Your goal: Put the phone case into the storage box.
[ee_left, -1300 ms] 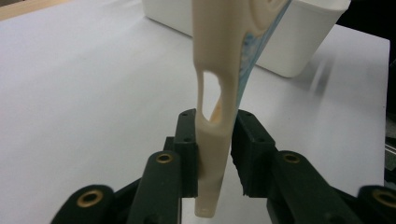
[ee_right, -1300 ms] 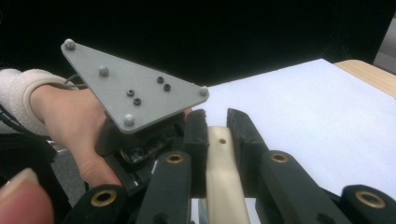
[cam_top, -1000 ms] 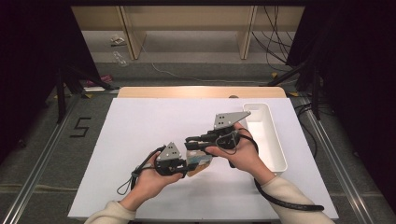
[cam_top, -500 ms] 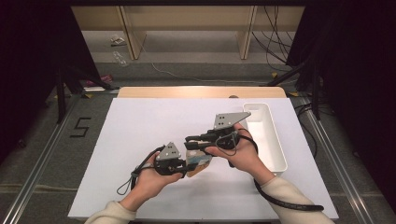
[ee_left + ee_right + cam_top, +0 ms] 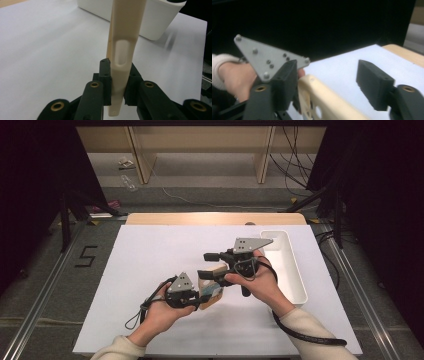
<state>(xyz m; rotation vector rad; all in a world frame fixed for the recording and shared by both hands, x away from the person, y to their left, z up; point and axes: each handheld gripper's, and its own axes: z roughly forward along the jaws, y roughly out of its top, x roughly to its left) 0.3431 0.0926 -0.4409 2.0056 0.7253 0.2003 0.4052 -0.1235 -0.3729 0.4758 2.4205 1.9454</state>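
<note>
A cream plastic piece (image 5: 123, 37) with an oval recess stands between the pads of my left gripper (image 5: 117, 72), which is shut on its lower end. In the high view the left gripper (image 5: 202, 296) sits low on the white table and points right. The cream piece (image 5: 214, 272) reaches from it toward my right gripper (image 5: 205, 265), which points left. The right gripper (image 5: 329, 85) is open; its jaws have just been opening. The cream piece (image 5: 324, 100) lies between them beside the left jaw, well apart from the right jaw.
A white rectangular bin (image 5: 287, 270) stands at the table's right, just behind the right hand; it also appears as the white bin (image 5: 155, 20) beyond the cream piece. The white tabletop (image 5: 150, 255) spreads to the left and far side. A black cable (image 5: 305, 335) trails from the right gripper.
The right gripper's jaws have spread apart and let go of the cream piece. Both hands stay where they were, and the left gripper keeps its grip.
</note>
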